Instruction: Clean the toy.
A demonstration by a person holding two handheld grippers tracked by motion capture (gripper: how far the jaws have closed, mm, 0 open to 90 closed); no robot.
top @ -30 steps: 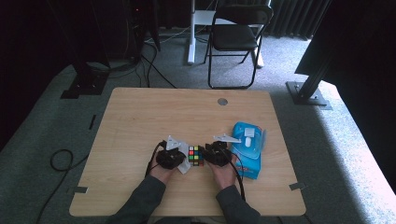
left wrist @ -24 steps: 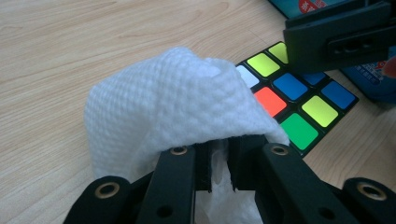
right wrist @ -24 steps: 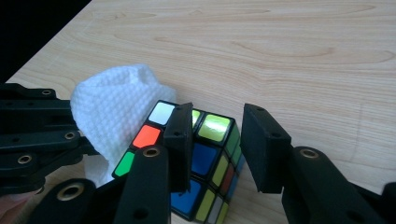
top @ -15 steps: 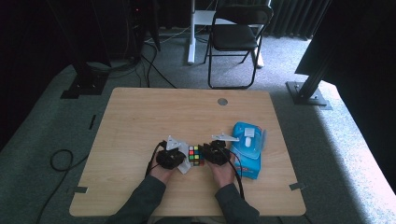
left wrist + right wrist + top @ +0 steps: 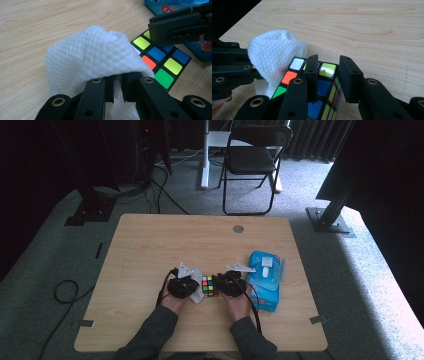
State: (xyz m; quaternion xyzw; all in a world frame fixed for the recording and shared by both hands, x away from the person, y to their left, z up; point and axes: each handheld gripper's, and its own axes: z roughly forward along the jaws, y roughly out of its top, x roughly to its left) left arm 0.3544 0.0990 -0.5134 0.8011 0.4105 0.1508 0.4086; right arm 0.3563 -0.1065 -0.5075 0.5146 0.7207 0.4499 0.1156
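centrally, left gripper [image 5: 117, 86] pinching white wipe [image 5: 95, 55], right gripper [image 5: 328, 75] clamped on rubik's cube [image 5: 324, 86] at its 3 o'clock, jaws just closing.

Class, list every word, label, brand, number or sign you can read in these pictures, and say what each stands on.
None can be read.
Blue wipes pack: white characters on a red patch in the left gripper view, too blurred to read.
Puzzle cube: plain coloured stickers, no text.
White cloth: no print.

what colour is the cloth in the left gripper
White, with a fine dimpled weave; the cloth shows best in the left gripper view.
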